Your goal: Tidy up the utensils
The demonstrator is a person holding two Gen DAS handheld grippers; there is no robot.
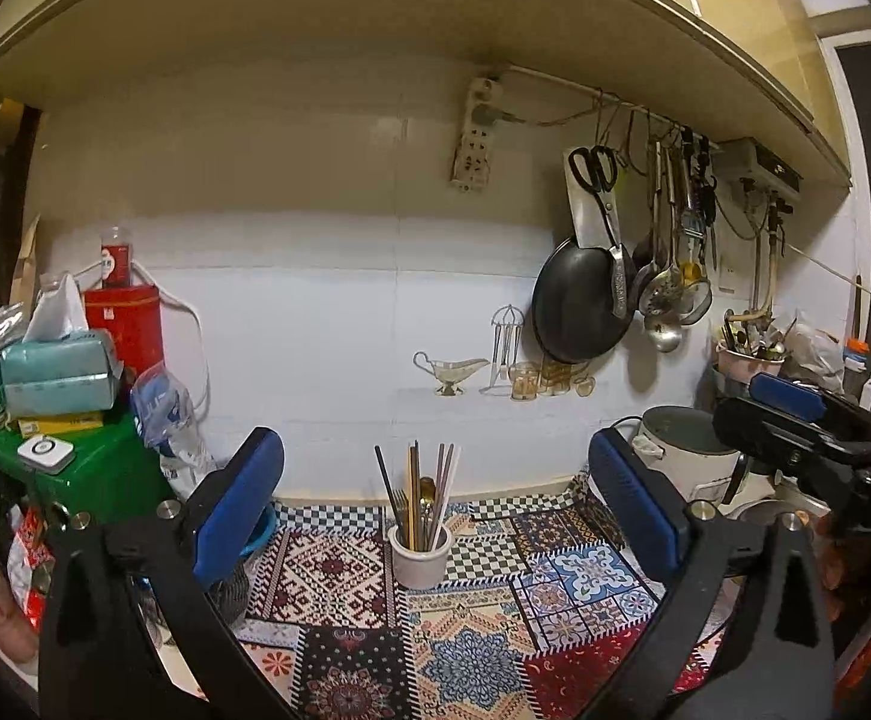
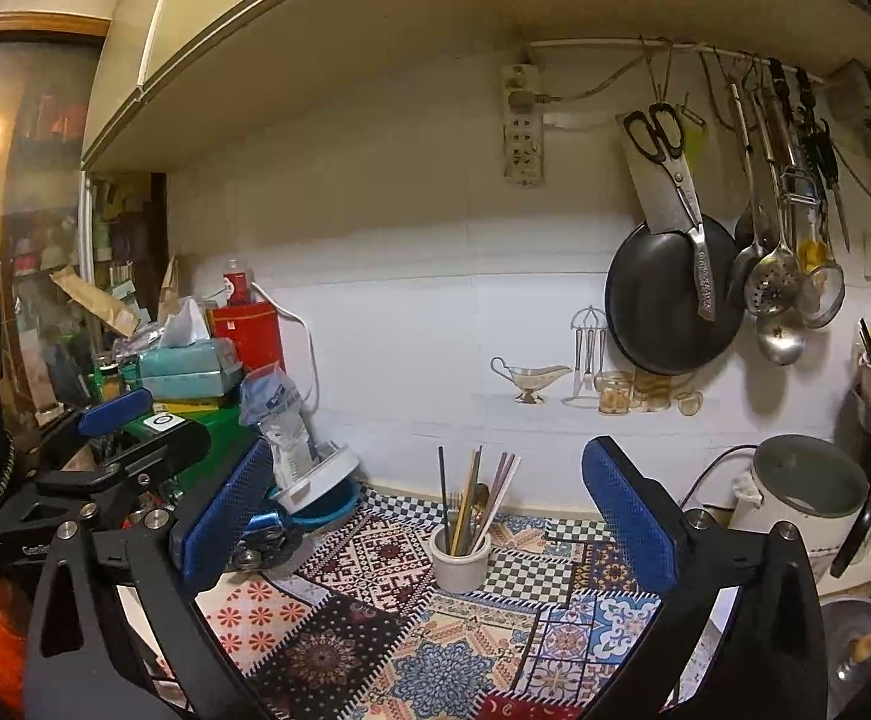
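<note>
Left claw (image 1: 435, 510) spread wide, nothing between its blue pads, pointing across the patterned worktop (image 1: 471, 648) at the wall. Right claw (image 2: 429, 516) same: jaws fully apart, empty, no contact with anything. Task items: utensils (image 1: 420, 495) standing upright in a small white holder cup (image 1: 420, 558), dead centre of both wrist views, about 12 o'clock from each claw, well apart from the pads. Bundle looks like several chopsticks, a fork and a gold-toned spoon; exact count not readable. Judgement: the sticks and cutlery are thin, stiff, light and smooth, so likely slippery against flat pads; pinch one piece at a time on the upper shaft, above the cup rim, squarely across its width. The cup looks ceramic, so fairly heavy for its size and chip-prone; it may tip if a piece is pulled sideways, so pull straight up, or steady the cup wall with the other claw. At 3 o'clock, a white lidded pot (image 1: 684, 450) sits near the wall, clear of the cup. No task piece held at present.
</note>
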